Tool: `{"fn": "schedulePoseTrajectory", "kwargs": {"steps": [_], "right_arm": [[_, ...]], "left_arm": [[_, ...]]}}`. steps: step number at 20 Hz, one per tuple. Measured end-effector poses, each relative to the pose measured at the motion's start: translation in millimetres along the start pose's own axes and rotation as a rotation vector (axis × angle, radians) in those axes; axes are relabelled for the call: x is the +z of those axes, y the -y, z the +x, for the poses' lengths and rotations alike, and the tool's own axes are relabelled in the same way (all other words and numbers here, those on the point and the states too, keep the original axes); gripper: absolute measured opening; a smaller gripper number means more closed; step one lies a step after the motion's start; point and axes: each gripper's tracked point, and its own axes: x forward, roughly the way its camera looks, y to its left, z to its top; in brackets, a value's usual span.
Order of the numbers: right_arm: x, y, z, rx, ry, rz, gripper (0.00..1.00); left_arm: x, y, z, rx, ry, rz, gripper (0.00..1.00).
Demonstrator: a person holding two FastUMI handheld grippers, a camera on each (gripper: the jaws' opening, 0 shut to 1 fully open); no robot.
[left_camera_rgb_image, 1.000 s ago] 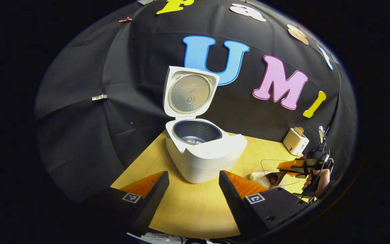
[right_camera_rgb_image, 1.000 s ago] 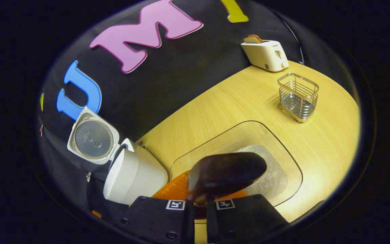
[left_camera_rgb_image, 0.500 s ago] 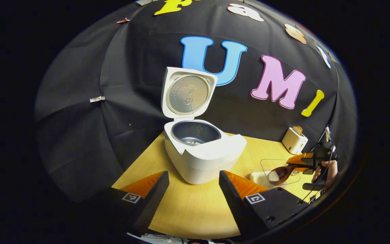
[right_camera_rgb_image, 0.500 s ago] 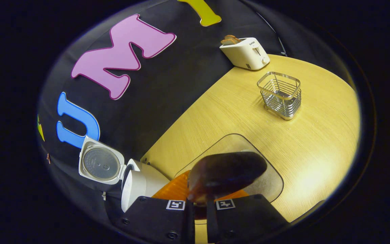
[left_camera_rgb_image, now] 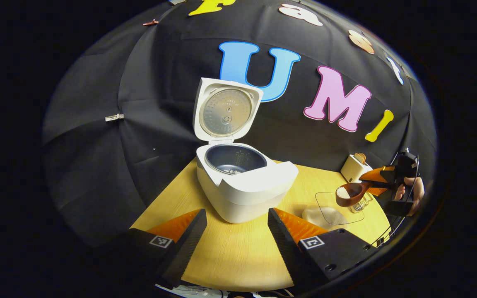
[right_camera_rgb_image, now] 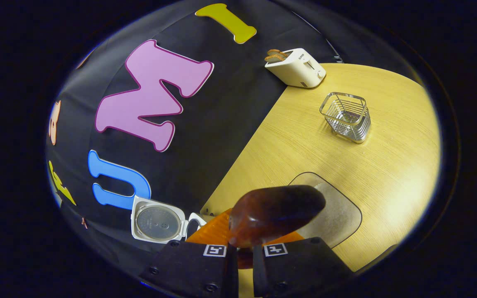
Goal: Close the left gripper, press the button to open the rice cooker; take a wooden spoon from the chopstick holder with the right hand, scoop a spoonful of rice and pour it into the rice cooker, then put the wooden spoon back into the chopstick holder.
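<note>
Spoon [left_camera_rgb_image: 348,193] sits clamped by its handle between my right gripper's [left_camera_rgb_image: 377,182] fingers, bowl level and loaded with white rice, held above the clear tray [left_camera_rgb_image: 340,209] and well to the right of the cooker [left_camera_rgb_image: 242,186]. Judgement: it is light, rigid wood with a smooth finish, so a handle grip near the end suits it, but the loose grains will spill at any tilt or jolt. Cooker lid [left_camera_rgb_image: 226,111] stands fully up; a few grains lie in the pot [left_camera_rgb_image: 232,159]. My left gripper [left_camera_rgb_image: 236,231] hangs wide open and empty, just before the cooker. Holder [right_camera_rgb_image: 346,117], a wire basket, stands empty near the toaster [right_camera_rgb_image: 296,66]. Toaster carries a small mark, too small to read; lid plate markings likewise illegible.
</note>
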Motion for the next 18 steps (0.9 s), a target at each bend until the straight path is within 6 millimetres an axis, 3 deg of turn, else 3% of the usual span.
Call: {"fn": "schedulePoseTrajectory", "kwargs": {"steps": [7, 11, 18], "right_arm": [[3, -60, -1, 0.084, -0.001, -0.009, 0.18], [-18, -102, 10, 0.134, -0.041, -0.02, 0.18], [-57, -176, 49, 0.206, -0.111, -0.076, 0.18]], "left_arm": [[-5, -19, -4, 0.039, -0.004, -0.023, 0.96], [-8, -31, -5, 0.057, -0.002, -0.042, 0.96], [-10, -67, -8, 0.134, 0.003, -0.138, 0.96]]}}
